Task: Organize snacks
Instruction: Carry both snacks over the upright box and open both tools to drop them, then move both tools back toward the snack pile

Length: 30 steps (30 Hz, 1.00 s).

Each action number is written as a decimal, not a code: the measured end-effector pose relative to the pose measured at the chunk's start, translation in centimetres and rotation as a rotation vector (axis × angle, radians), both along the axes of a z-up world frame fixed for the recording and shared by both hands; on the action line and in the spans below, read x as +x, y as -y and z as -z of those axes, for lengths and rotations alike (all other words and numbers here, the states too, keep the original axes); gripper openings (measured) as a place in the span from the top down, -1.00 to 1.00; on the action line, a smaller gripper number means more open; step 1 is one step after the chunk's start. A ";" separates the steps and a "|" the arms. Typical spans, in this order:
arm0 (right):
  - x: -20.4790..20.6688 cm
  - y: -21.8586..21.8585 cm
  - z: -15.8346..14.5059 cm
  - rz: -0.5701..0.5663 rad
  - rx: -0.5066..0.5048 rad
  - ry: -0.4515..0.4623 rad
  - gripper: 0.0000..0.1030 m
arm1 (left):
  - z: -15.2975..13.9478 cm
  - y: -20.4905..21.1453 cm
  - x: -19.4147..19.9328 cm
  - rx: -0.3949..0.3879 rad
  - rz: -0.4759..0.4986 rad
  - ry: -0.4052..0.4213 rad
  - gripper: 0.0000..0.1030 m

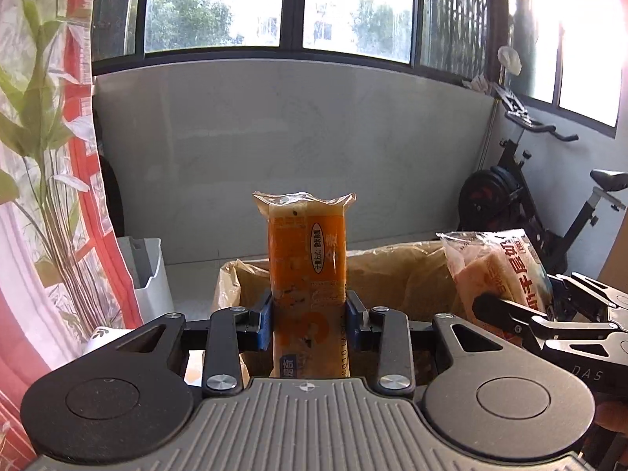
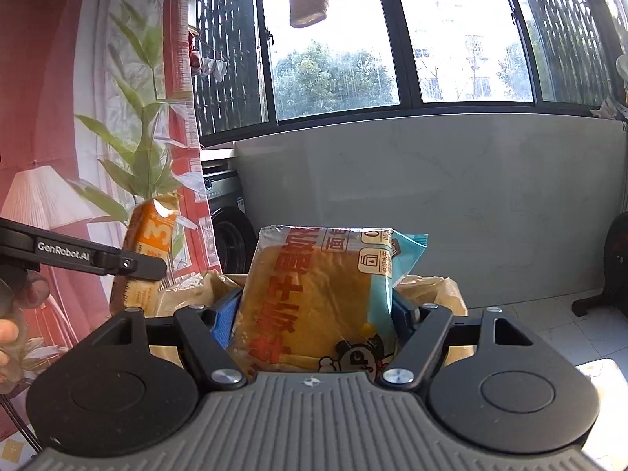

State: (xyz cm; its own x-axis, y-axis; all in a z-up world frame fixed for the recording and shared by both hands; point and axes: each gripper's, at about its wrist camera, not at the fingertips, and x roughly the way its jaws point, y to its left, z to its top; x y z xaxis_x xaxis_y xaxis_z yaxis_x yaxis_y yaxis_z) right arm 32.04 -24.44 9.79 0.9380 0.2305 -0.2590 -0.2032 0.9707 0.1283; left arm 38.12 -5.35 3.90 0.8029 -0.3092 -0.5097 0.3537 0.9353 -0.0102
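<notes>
Left wrist view: my left hand-held gripper (image 1: pixel 310 324) clamps the tall orange plastic snack pack (image 1: pixel 308 274) above the brown paper-lined box (image 1: pixel 392 274); the right hand-held gripper (image 2: pixel 314 324) pinches the wider yellow bread packet (image 2: pixel 314 298) beside it, both poised for sorting, I judge.

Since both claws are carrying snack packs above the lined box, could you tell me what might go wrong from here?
1. The left claw pinches the tall orange packet only near its lower part; the long free top could swing or slip.
2. The right claw squeezes a soft bread pack, so the bread may get crushed.
3. The two claws are close together over the box's loose plastic liner; they could bump each other or snag it.
</notes>
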 end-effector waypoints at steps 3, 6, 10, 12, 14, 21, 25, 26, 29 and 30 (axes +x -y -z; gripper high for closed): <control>0.9 -0.2 1.0 0.004 0.011 -0.018 -0.45 | 1.1 0.6 1.2 0.017 -0.012 -0.032 0.26; 1.7 -0.3 1.9 0.012 0.001 -0.061 -0.47 | 1.7 0.7 1.4 0.029 0.006 -0.035 -0.10; 0.9 -0.2 2.1 0.019 -0.044 -0.050 -0.61 | 1.7 -0.2 1.2 0.041 0.003 -0.029 -0.30; -0.1 0.3 1.7 0.025 -0.039 -0.036 -0.63 | 1.5 -1.1 0.8 0.027 -0.008 -0.027 -0.30; -0.9 0.7 1.1 0.031 -0.040 -0.024 -0.68 | 1.3 -2.1 0.1 0.008 -0.010 -0.023 -0.30; -5.5 1.2 0.5 0.060 0.046 -0.001 -0.78 | 1.4 -5.3 -4.6 0.038 0.025 -0.008 -0.35; -8.8 0.6 0.1 0.053 0.079 0.051 -0.78 | 0.1 -6.8 -6.5 0.075 -0.015 0.014 -0.42; -9.5 0.4 -0.1 0.056 0.089 0.077 -0.79 | -0.3 -7.3 -7.1 0.068 -0.022 0.024 -0.44; -11.4 0.2 -0.9 0.062 0.115 0.140 -0.88 | -1.4 -8.4 -9.0 0.030 -0.037 0.048 -0.46; -11.9 0.0 -1.0 0.061 0.120 0.149 -0.89 | -1.5 -8.6 -9.7 0.021 -0.045 0.053 -0.47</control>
